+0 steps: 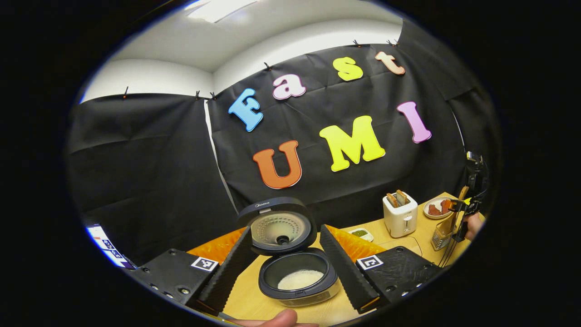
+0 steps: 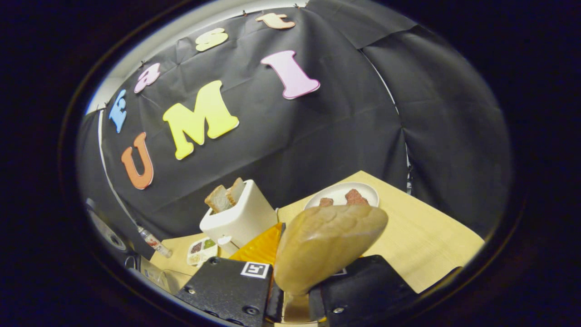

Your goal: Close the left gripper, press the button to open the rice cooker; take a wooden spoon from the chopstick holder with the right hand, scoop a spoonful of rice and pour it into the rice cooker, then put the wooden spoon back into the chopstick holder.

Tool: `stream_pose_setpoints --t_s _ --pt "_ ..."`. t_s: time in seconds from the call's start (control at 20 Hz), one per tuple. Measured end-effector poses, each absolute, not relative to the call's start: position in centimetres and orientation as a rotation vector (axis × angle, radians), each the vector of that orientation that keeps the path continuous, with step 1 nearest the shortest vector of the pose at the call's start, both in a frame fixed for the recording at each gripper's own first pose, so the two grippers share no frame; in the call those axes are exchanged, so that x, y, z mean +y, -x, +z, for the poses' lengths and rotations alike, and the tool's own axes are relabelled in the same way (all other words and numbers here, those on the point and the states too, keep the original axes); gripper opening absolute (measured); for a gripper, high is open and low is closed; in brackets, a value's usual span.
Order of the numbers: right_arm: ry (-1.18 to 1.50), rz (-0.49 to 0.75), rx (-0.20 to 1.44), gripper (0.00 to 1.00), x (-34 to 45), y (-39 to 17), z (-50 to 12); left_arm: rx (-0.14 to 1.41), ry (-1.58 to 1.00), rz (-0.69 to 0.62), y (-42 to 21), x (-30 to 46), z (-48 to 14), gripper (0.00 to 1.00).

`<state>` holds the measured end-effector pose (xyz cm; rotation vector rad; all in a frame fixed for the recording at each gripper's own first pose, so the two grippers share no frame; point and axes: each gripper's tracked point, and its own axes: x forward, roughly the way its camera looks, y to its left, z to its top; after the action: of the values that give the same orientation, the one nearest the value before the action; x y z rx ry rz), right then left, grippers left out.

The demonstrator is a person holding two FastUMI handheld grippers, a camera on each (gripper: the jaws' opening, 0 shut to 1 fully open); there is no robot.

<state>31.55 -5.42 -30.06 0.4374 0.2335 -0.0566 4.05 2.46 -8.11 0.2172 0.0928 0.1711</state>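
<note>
Left claw: released, fingers spread wide either side of the black round rice cooker, touching nothing. Cooker: lid raised upright, white rice in the inner pot; stands on the light wooden surface near its front edge. Right claw: clenched on the neck of the pale wooden spoon, bowl up. White two-slot toaster holding bread slices, toward the back edge. Metal mesh chopstick holder, by the right edge. White plate with reddish pieces, back right corner.

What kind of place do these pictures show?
Probably a staged kitchen counter in a recording booth: an open rice cooker and a toaster with bread stand on a wooden table, with black cloth behind.
</note>
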Motion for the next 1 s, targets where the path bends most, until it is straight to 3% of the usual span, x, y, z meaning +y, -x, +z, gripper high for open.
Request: stream_pose_setpoints --t_s 0.55,0.6,0.75,0.85,1.0 --pt "-0.405 -0.134 0.324 0.24 -7.0 -30.2 -34.6 0.104 -0.232 0.160 -4.4 2.7 -8.5 0.96" --pt "-0.395 -0.147 0.331 0.32 -7.2 -29.9 -34.8 0.102 -0.232 0.158 -4.4 2.7 -8.5 0.96" --pt "-0.338 -0.174 0.354 0.94 -7.9 -29.4 -34.9 0.097 -0.243 0.156 -4.2 2.8 -8.3 0.95" --pt "-0.315 -0.170 0.340 1.00 -8.0 -28.6 -33.8 0.096 -0.240 0.155 -4.1 2.9 -8.4 0.95" --pt "-0.249 -0.182 0.315 1.00 -8.7 -27.3 -31.4 0.100 -0.225 0.154 -4.2 3.2 -8.3 0.96"
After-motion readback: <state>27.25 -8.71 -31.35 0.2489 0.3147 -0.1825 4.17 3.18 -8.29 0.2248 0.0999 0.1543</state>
